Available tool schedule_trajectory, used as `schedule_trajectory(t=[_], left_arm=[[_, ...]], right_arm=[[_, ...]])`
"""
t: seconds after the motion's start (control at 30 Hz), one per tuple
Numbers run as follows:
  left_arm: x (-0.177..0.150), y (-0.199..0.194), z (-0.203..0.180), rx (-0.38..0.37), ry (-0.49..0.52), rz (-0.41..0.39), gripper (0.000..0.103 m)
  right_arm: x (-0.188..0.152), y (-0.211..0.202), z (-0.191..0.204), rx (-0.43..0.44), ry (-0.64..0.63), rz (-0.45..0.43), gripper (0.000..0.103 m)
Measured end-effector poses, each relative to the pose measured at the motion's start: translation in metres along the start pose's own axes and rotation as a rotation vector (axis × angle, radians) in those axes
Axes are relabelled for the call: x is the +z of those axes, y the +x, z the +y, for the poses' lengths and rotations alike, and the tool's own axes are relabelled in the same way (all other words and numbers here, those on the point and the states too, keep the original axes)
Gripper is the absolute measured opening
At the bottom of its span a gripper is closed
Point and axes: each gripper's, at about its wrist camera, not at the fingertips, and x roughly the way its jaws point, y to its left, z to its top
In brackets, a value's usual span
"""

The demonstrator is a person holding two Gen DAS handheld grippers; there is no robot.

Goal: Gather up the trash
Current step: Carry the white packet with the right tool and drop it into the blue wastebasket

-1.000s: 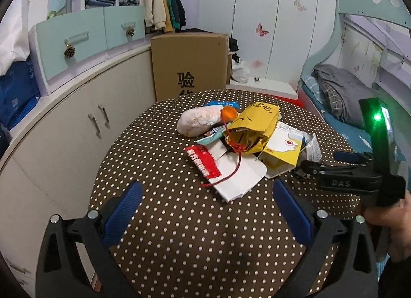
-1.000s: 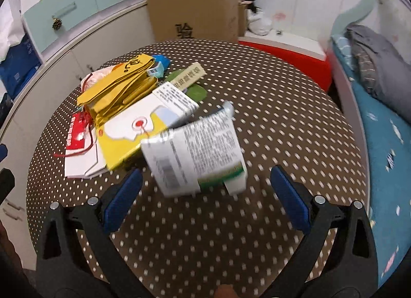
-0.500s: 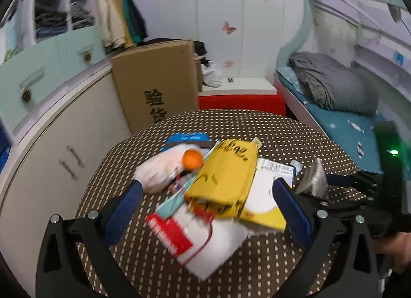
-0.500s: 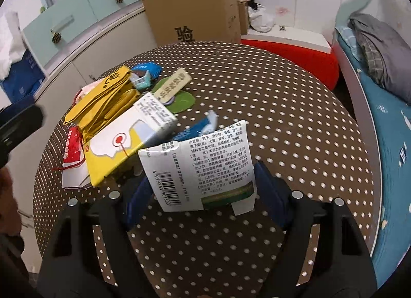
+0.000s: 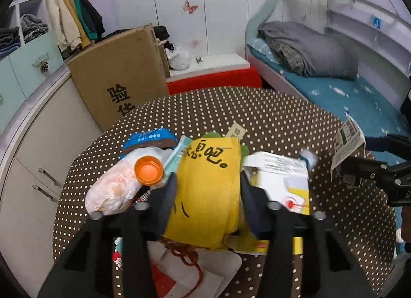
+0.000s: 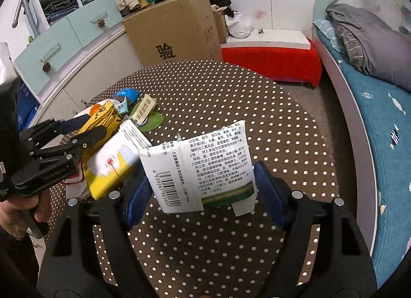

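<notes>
A pile of trash lies on the round brown polka-dot table (image 5: 257,108). My left gripper (image 5: 208,190) is shut on a yellow paper bag (image 5: 205,190) with black writing in the pile; it also shows in the right wrist view (image 6: 102,118). My right gripper (image 6: 203,182) is shut on a white medicine box (image 6: 203,167) with printed text and a barcode, held above the table; the box shows at the right edge of the left wrist view (image 5: 346,149). A yellow-and-white box (image 5: 282,182) lies beside the bag.
Around the bag lie a white plastic bag (image 5: 115,187), an orange cap (image 5: 148,170), a blue wrapper (image 5: 149,138) and red-and-white paper (image 5: 179,267). A cardboard box (image 5: 120,72) stands behind the table. Cabinets (image 5: 33,128) are left, a bed (image 5: 334,72) right.
My left gripper moved forward into the pile and closed on the yellow bag. My right gripper closed on the white medicine box and lifted it off the table.
</notes>
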Motion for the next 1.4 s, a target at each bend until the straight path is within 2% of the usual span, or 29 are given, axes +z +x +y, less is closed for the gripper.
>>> schedule_trajectory(t=[0.03,0.07,0.13,0.33,0.47,0.7,0.97,1.17,1.4], left_arm=[[0.001,-0.003,0.001,0.005,-0.002,-0.015,0.031],[0.002,-0.006,0.002,0.008,-0.009,-0.023,0.029],[0.002,-0.011,0.005,0.001,-0.033,-0.039,0.02],[0.003,-0.029,0.015,0.003,-0.093,-0.078,0.006],[0.006,-0.044,0.018,-0.007,-0.116,-0.11,0.004],[0.003,-0.051,0.017,-0.035,-0.147,-0.108,0.003],[0.023,-0.087,0.005,-0.074,-0.147,-0.201,0.003],[0.048,-0.113,-0.018,-0.142,-0.122,-0.272,0.003],[0.079,-0.118,-0.072,-0.252,-0.073,-0.307,0.003]], right_arm=[[0.0,-0.002,-0.001,0.002,0.004,-0.005,0.075],[0.0,-0.004,0.0,0.003,0.008,-0.01,0.075],[0.002,-0.01,-0.002,0.007,0.017,-0.025,0.075],[0.005,-0.027,-0.008,0.007,0.021,-0.065,0.075],[0.007,-0.039,-0.014,0.005,0.027,-0.09,0.075],[0.007,-0.049,-0.023,-0.001,0.041,-0.104,0.075],[0.01,-0.075,-0.044,-0.001,0.083,-0.165,0.075],[0.015,-0.101,-0.069,-0.001,0.13,-0.223,0.075],[0.009,-0.121,-0.131,0.007,0.275,-0.261,0.075]])
